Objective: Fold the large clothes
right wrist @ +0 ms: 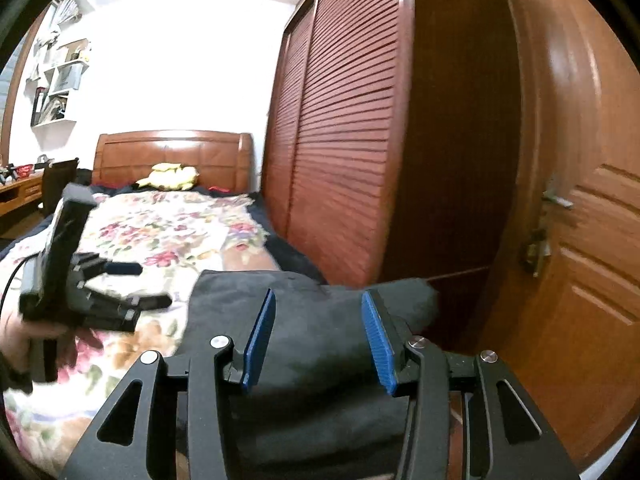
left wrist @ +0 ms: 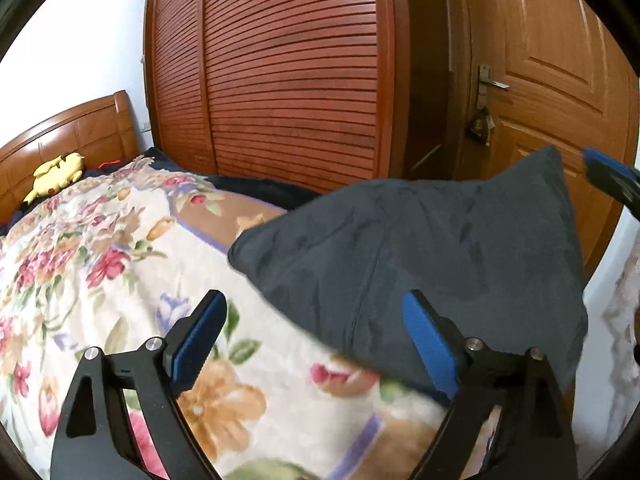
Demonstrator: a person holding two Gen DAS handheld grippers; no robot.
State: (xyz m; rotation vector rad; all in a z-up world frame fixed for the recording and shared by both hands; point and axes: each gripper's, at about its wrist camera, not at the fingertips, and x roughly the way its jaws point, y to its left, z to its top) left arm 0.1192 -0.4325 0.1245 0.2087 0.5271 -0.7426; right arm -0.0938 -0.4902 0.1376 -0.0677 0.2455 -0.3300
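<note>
My left gripper (left wrist: 316, 336) fills the bottom of the left wrist view, jaws spread wide, nothing between the blue pads (left wrist: 198, 344). Under it is the quilt (left wrist: 120, 264), floral, covering the bed. The garment (left wrist: 432, 256), dark grey, folded to a thick bundle, sits centre right in this view on the quilt near the bed's right edge; its top right corner sticks up. My right pad overlaps the garment's lower edge in the picture, can't tell if it touches.

My right gripper (right wrist: 318, 340) is at bottom centre of the right wrist view, jaws partly apart, pads not pressing anything. The garment (right wrist: 320, 356) lies behind and below them, lower centre, on the quilt (right wrist: 176, 224). Whether the cloth reaches up between the pads, can't tell. Its tip also shows at the right edge of the left view (left wrist: 612, 180), blurred, just beside the garment's raised corner.

The left gripper (right wrist: 132, 284) shows at left of the right view, blurred, jaws apart above the quilt, held by a hand (right wrist: 24, 336).

Background: headboard (left wrist: 68, 136) upper left, yellow plush (left wrist: 56, 172) in front of it, wardrobe (left wrist: 288, 72) top centre, door (left wrist: 560, 80) right.
</note>
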